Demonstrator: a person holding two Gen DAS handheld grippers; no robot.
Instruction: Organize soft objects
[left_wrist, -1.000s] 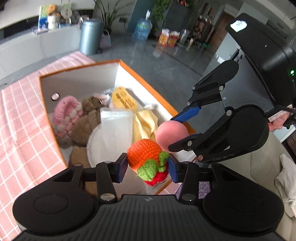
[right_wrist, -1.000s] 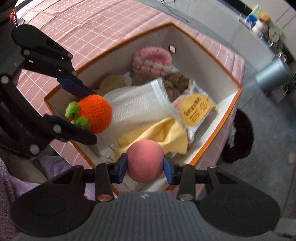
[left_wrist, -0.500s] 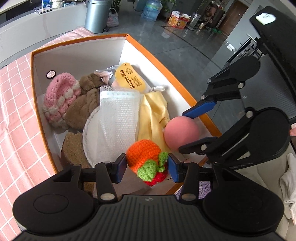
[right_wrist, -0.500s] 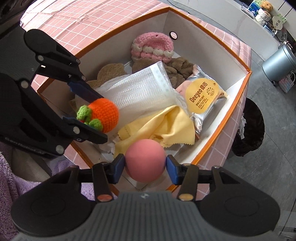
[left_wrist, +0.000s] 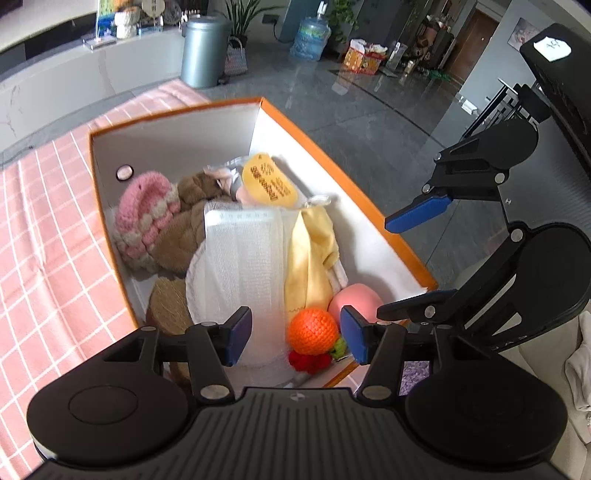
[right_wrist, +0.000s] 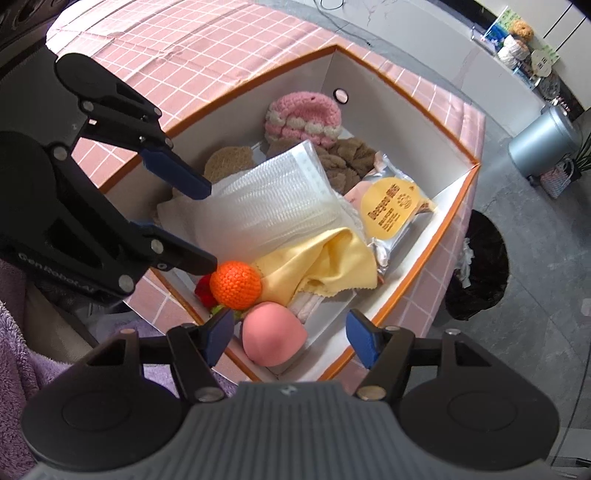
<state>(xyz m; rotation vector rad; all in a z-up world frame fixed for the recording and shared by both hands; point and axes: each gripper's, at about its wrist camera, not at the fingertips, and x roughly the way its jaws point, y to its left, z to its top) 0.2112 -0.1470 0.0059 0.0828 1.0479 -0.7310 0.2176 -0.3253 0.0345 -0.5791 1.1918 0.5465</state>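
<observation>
the crochet orange (left_wrist: 313, 331) and pink ball (right_wrist: 274, 339) have just dropped into the box (left_wrist: 369, 218) near six o'clock, seemingly settled, left gripper (left_wrist: 297, 339) and right gripper (right_wrist: 291, 342) now wide open, empty.

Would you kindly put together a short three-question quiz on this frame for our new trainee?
1. True or false: the left gripper is shut on the orange crochet ball.
2. Where does the pink ball lie? A) on the pink checked cloth B) inside the orange-rimmed box C) between the right gripper's fingers, clamped.
3. Fill in: the yellow cloth lies partly under the white ____ pouch.

Key: 1 false, its fingers stand apart; 2 B; 3 mesh.
</observation>
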